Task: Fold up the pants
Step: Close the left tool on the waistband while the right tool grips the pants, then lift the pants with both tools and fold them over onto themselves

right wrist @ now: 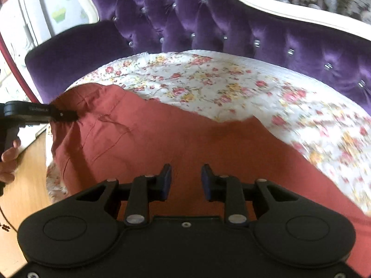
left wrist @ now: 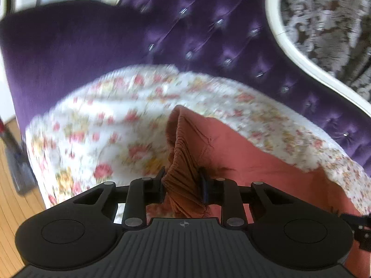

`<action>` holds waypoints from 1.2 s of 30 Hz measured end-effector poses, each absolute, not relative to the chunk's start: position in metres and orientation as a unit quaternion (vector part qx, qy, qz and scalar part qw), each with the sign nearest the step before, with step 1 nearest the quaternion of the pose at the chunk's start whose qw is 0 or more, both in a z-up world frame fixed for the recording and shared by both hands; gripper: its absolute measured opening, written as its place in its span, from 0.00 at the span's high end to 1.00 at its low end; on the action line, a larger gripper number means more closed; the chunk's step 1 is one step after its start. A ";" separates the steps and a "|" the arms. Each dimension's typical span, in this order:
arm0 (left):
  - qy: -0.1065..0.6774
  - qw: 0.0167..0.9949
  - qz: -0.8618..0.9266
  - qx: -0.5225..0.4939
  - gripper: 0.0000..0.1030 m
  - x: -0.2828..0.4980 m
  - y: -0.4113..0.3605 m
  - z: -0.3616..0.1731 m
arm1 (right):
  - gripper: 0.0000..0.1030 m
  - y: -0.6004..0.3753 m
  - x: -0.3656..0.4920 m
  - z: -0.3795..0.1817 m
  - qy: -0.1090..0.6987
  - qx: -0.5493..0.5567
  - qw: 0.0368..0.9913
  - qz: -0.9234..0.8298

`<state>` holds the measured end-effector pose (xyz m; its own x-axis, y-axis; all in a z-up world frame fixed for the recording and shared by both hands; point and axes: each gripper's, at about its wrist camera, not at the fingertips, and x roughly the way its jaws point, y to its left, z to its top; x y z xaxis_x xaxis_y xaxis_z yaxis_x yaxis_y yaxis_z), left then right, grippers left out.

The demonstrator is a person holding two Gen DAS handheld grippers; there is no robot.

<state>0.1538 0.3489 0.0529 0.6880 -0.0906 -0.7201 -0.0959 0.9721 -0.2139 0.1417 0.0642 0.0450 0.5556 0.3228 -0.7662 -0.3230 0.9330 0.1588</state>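
One pair of rust-red pants (right wrist: pixel 162 136), spread across a white flowered cover (right wrist: pixel 208 78) on a purple tufted sofa (right wrist: pixel 208 23). Plain matte cloth, creased in long soft lines, with a stitched seam running near the left end. Gathered, ribbed waistband (left wrist: pixel 183 162) at that left end, bunched into narrow folds and lifted off the cover. Left hand-held gripper (left wrist: pixel 182 180) clamped tight on this waistband, both pads pressing the bunched cloth between them; seen from the right wrist camera as a black arm (right wrist: pixel 46 113) reaching in from the left, biting the pants' far left corner, with a hand (right wrist: pixel 9 159) on its grip below. Right hand-held gripper (right wrist: pixel 186 178) poised over the near middle of the pants, jaws apart at a middling width, nothing between the pads, cloth lying flat beneath. Far edge of the pants slanting across the cover from left to right. Wooden floor (right wrist: pixel 27 185) at the near left, white frame (right wrist: pixel 289 11) edging the sofa back.
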 end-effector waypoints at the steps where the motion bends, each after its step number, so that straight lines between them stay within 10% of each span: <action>1: 0.388 0.915 -0.001 -0.110 0.74 0.152 0.345 0.061 | 0.63 0.060 0.136 0.046 0.436 0.001 0.882 0.178; 22: 0.267 0.955 -0.115 0.057 0.75 0.080 0.170 0.184 | 0.62 -0.009 0.055 0.040 0.423 0.082 0.884 0.181; 36: 0.367 0.874 -0.290 0.133 0.74 0.043 -0.049 0.083 | 0.64 -0.145 0.039 0.006 0.440 0.174 0.880 0.047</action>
